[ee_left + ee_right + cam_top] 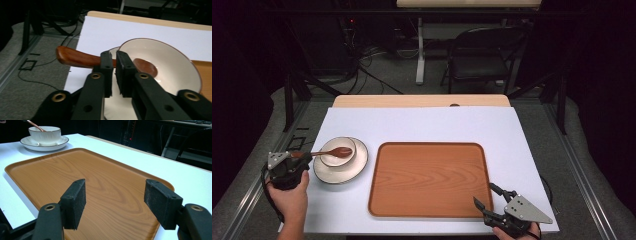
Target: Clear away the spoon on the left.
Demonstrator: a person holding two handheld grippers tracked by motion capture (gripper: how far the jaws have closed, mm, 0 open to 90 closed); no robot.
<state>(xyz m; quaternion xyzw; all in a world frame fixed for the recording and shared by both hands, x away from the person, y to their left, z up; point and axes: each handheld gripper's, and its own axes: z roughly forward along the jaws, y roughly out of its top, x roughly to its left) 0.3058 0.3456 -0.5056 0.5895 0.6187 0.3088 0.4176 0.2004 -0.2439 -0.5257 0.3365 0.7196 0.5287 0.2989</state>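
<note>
A: Right, entry one. Where does the left gripper (298, 156) sit?

B: At the left edge of the white table (432, 122), held in the person's left hand (289, 192). In the left gripper view its jaws are drawn narrow and clamped on the handle of the wooden spoon (82, 59), with the handle's end sticking out to the left of the jaws.

A: And the spoon's other end?

B: Its head rests inside the cream bowl (339, 151). The bowl stands on a matching saucer (353, 170), left of the tray and near it. From the high view the spoon runs roughly level from the gripper into the bowl.

A: The right gripper (488, 196)?

B: Near the table's front right corner, at the front right corner of the wooden tray (427, 180). In the right gripper view the jaws stand wide apart with nothing between them, and the bare tray surface shows through the gap. I cannot tell whether the tips touch the tray.

A: Anything on the tray?

B: Only wood grain is visible. In the right gripper view the bowl and saucer sit beyond its far corner, a spoon handle angling out of the bowl.

A: Background?

B: A dark folding chair (479, 57) and floor cables beyond the table.
</note>
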